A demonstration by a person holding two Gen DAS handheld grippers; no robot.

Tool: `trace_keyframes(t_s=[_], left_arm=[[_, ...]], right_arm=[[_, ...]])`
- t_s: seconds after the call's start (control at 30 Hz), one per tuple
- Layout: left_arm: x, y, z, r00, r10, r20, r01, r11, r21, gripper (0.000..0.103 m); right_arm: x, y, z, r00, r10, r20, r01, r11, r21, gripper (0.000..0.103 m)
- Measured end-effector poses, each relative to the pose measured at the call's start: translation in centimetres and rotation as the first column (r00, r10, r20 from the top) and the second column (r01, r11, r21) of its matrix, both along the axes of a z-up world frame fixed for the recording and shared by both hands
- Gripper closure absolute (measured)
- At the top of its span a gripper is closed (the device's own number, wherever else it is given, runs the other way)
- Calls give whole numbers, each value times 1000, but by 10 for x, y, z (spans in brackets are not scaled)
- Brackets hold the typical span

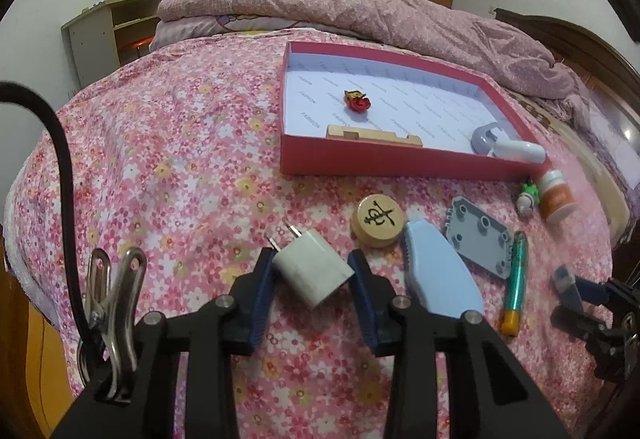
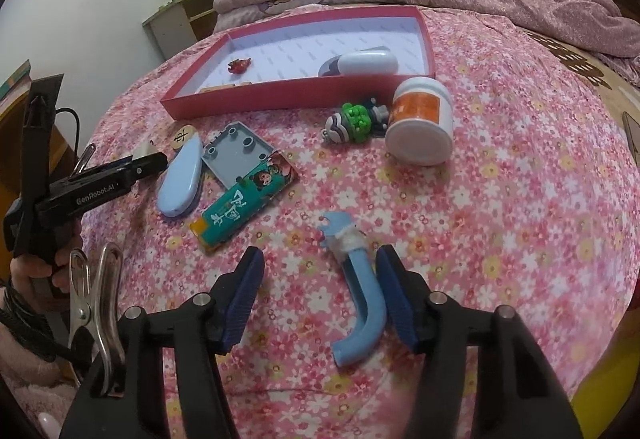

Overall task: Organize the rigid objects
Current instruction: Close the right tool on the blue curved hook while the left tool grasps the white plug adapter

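Observation:
My left gripper [image 1: 312, 259] is shut on a white plug charger [image 1: 316, 275], which lies on the flowered bedspread with a pad against each side. My right gripper [image 2: 320, 255] stands open around a light blue hooked plastic piece [image 2: 360, 299]; the piece leans on the right finger and is apart from the left one. Beyond lies a shallow red box [image 1: 400, 163] [image 2: 280, 95] holding a red flower trinket [image 1: 357, 101], a wooden piece [image 1: 374, 135] and a white device [image 1: 508, 145]. The left gripper [image 2: 148, 163] also shows in the right wrist view.
In front of the box lie a wooden chess disc [image 1: 378, 219], a light blue oval case [image 1: 440, 271], a grey plate [image 1: 478, 237], a green pack [image 2: 244, 207], a toy figure [image 2: 354, 121] and an orange-labelled bottle [image 2: 420, 123]. A bunched quilt [image 1: 360, 7] fills the far bed.

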State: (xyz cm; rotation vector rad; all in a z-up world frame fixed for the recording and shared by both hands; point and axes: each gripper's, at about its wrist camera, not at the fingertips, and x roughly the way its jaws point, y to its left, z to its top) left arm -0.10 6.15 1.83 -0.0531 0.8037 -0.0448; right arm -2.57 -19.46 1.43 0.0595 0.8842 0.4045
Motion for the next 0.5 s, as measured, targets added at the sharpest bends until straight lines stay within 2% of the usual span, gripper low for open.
trace_keyframes(t_s=[0.2, 0.23, 0.3, 0.37, 0.5], left_arm=[[-5, 0, 3, 1000, -3, 6, 3, 1000, -4, 64], [-5, 0, 3, 1000, -4, 6, 4, 1000, -5, 64], [-6, -1, 5, 1000, -7, 7, 7, 1000, -7, 64], [-7, -1, 6, 1000, -10, 11, 10, 1000, -10, 64], [-9, 0, 12, 1000, -10, 18, 11, 1000, -17, 64]], right_arm=[[-10, -3, -1, 1000, 14, 13, -14, 1000, 4, 42], [-12, -5, -2, 1000, 7, 21, -8, 1000, 2, 47], [-14, -5, -2, 999, -15, 37, 16, 999, -31, 64], [-13, -10, -3, 998, -39, 39, 41, 998, -48, 86], [-7, -17, -1, 998, -52, 22, 52, 999, -8, 89]])
